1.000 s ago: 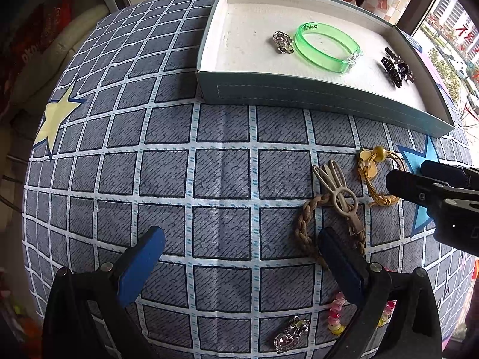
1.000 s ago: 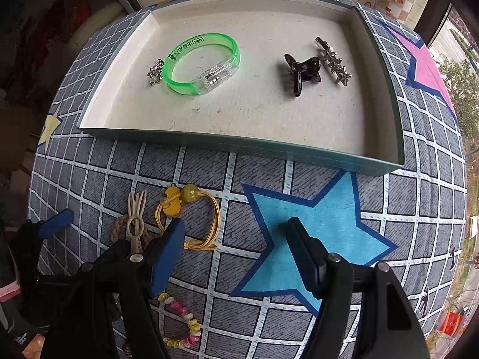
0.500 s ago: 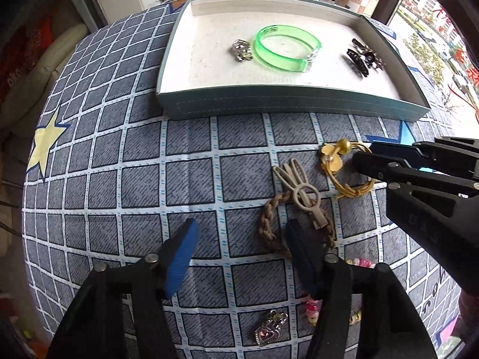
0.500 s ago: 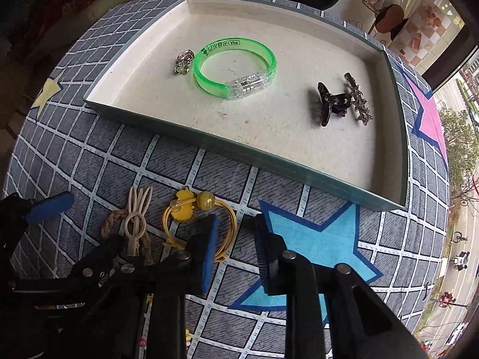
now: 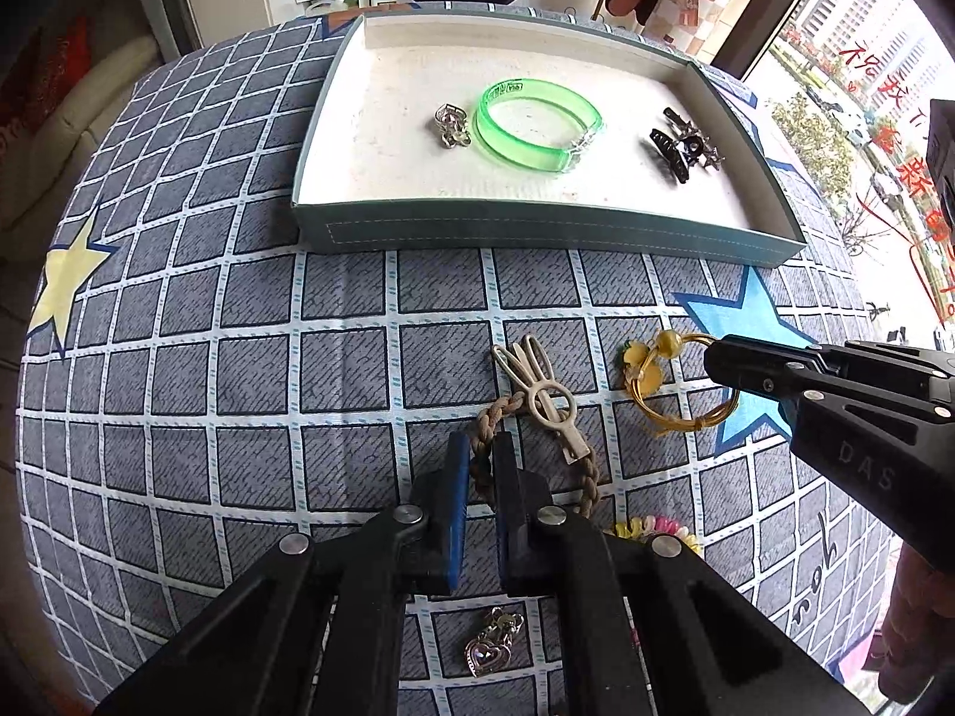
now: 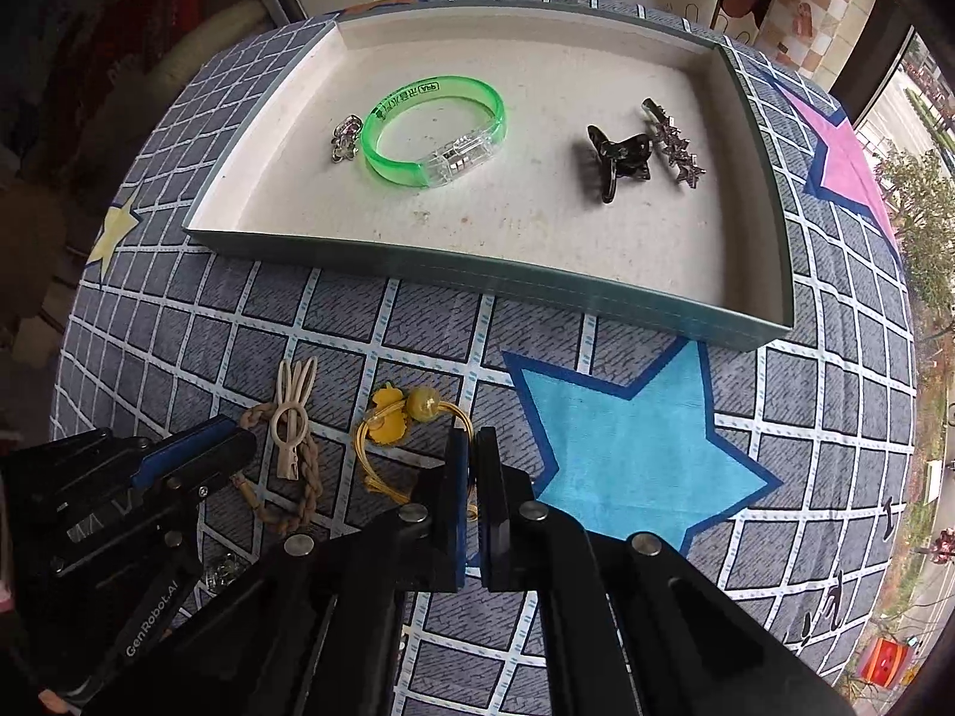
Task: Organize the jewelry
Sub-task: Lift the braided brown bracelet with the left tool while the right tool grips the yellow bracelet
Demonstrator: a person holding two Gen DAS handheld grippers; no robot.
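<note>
We see the tray (image 6: 597,289) at the far side, well apart from both grips. Our left gripper (image 5: 476,465) is clamped on the braided band (image 5: 588,465), our right gripper (image 6: 471,447) on the yellow hair tie (image 6: 394,423). The beige clip (image 5: 546,397) lying on the braid may drop off when lifted.

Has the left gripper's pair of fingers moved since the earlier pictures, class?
Yes. The left gripper has closed its fingers onto the brown braided hair tie, which lies on the checked cloth.
</note>
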